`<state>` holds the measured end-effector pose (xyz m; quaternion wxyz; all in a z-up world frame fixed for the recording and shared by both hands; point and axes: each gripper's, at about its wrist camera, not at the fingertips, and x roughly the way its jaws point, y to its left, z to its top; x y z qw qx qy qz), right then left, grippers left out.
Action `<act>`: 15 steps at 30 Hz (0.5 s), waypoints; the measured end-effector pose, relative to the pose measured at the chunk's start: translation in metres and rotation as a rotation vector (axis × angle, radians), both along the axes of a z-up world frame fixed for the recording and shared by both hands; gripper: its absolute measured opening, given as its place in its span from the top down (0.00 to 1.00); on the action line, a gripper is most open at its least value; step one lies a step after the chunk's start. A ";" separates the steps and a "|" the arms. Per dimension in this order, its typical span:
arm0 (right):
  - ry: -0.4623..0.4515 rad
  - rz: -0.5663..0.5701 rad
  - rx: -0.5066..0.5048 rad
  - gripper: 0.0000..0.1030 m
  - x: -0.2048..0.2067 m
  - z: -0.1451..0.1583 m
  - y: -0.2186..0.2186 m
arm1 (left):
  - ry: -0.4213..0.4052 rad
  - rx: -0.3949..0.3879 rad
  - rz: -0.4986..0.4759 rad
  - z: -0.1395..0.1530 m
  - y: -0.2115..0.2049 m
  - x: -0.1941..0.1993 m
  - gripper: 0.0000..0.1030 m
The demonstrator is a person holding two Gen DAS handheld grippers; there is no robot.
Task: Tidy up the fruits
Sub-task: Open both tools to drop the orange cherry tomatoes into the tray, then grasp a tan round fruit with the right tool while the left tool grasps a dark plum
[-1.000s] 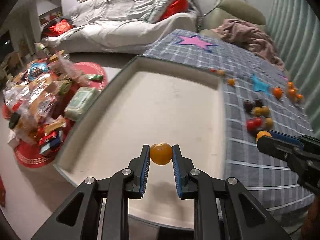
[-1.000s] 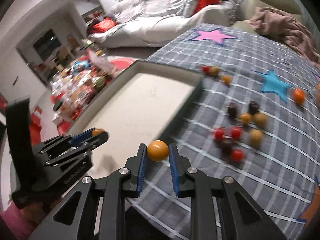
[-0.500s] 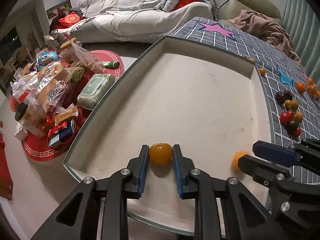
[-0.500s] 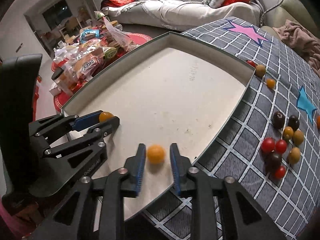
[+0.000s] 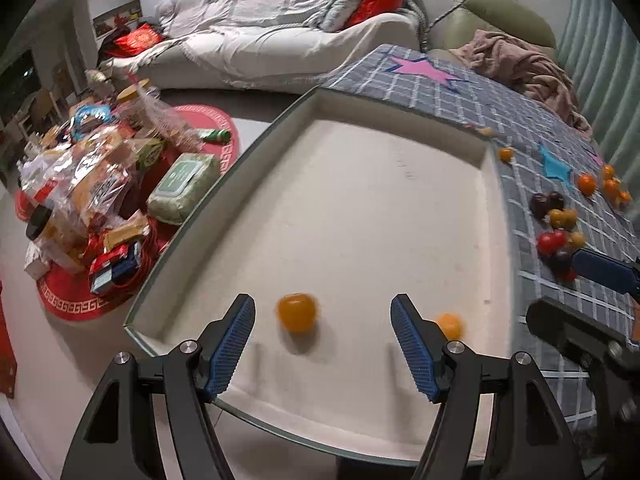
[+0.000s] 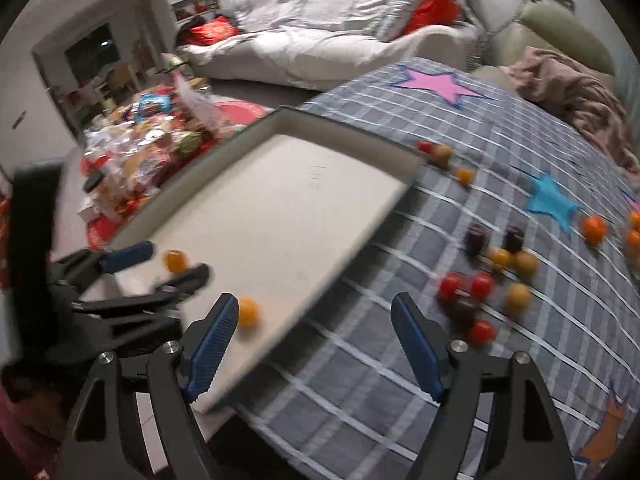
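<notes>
Nearest to me, the left gripper stands spread wide over the near end of the shallow cream tray, gripping nothing; an orange cherry tomato lies loose on the tray floor between its blue pads, apart from both. A second orange tomato sits just beyond the right-hand pad, near the tray's right wall.

The right gripper is also released and empty, hanging over the tray's corner where it meets the grey checked cloth; it looks angled toward the loose fruit, so I'd judge another pick comes next. The tray's raised walls should stop round fruit rolling off.

Farther out on the cloth, a huddle of red, yellow and dark tomatoes waits unsorted, with small oranges beyond. A white sofa stands at the back.
</notes>
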<state>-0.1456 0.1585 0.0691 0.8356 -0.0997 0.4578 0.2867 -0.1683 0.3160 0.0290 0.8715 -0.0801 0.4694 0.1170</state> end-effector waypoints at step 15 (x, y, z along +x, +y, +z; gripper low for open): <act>0.097 -0.356 0.025 0.21 0.043 -0.025 -0.145 | -0.031 0.026 -0.258 0.021 -0.123 0.022 0.31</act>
